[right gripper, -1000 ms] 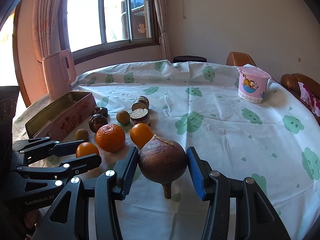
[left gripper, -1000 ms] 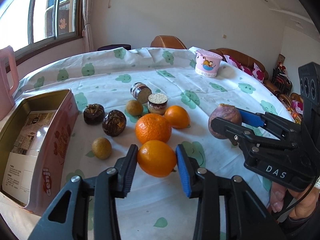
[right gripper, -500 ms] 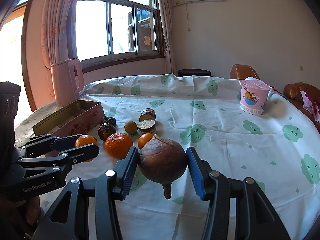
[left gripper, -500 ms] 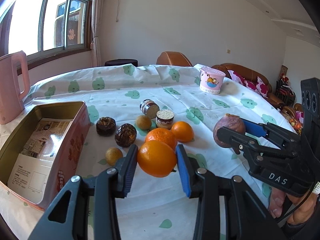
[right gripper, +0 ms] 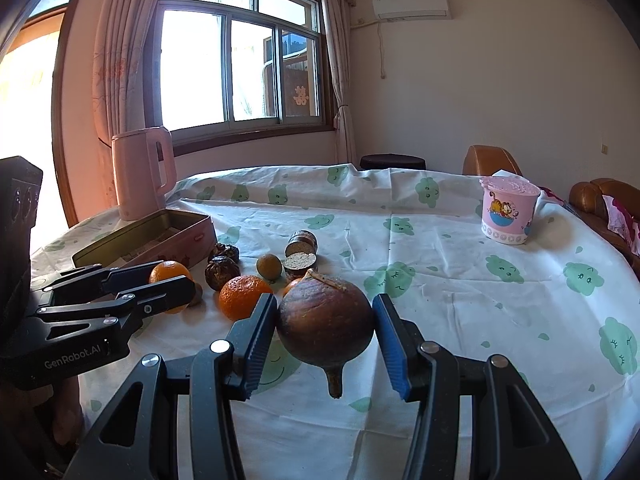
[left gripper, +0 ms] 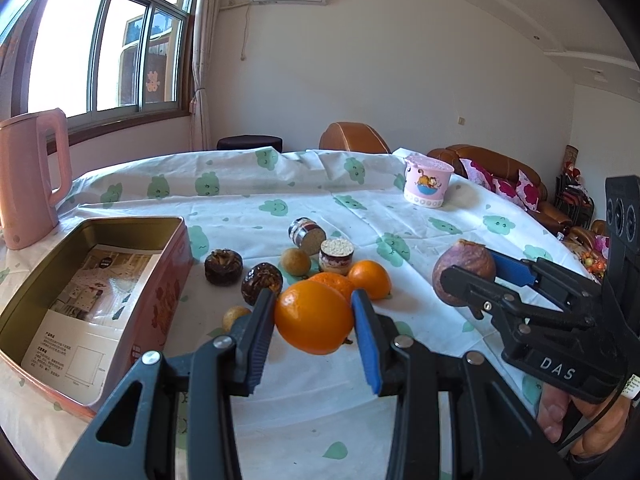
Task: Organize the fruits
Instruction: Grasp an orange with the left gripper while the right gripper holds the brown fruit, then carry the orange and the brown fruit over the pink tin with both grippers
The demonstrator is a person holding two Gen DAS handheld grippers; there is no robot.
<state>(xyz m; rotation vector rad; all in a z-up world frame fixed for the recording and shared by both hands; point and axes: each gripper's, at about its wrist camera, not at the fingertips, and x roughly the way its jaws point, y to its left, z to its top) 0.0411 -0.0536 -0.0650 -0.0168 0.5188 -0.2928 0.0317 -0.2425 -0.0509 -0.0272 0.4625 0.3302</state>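
Note:
My left gripper (left gripper: 312,300) is shut on a large orange (left gripper: 314,316), held just above the cloth in front of the other fruit. My right gripper (right gripper: 324,304) is shut on a round brown fruit (right gripper: 325,324) whose stem points down. In the left wrist view the right gripper (left gripper: 472,280) shows at the right with that brown fruit (left gripper: 464,264). In the right wrist view the left gripper (right gripper: 176,284) shows at the left with its orange (right gripper: 168,274). Two more oranges (left gripper: 370,278), two dark fruits (left gripper: 223,266) and two small yellow-brown fruits (left gripper: 295,262) lie on the table.
An open pink tin box (left gripper: 176,264) with a paper inside lies at the left, a pink kettle (left gripper: 28,184) behind it. Two small jars (left gripper: 337,256) stand among the fruit. A pink lidded cup (left gripper: 426,184) stands at the far right. Chairs and a sofa ring the table.
Both grippers have tipped upward, so more of the room shows and the table sits lower in view. Each keeps its fruit; the held orange now overlaps the oranges behind it.

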